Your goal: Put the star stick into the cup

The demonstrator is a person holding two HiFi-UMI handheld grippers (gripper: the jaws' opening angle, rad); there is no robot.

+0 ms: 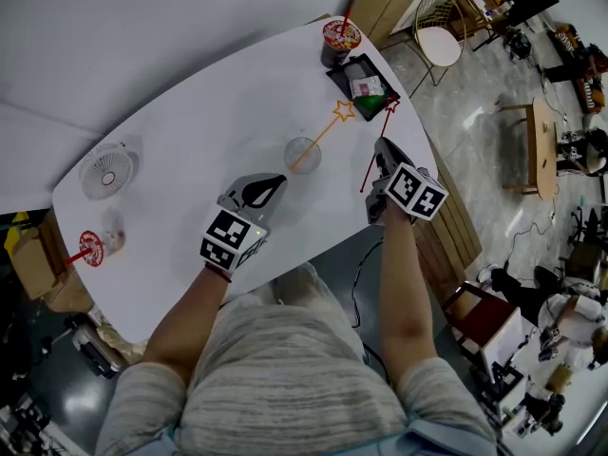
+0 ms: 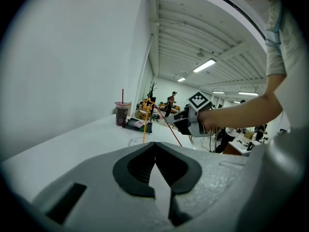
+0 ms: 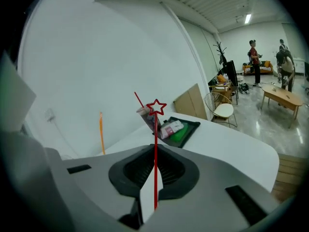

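Our right gripper (image 1: 383, 148) clamps the red star stick (image 1: 386, 120) near the cup (image 1: 302, 153). Our left gripper (image 1: 272, 184) is closed on nothing.

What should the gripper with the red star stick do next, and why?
Probably move the right gripper left until the lower end of the red stick hangs over the cup. The jaws are shut on the stick, which is off to the cup's right, not above it. The orange stick already stands inside.
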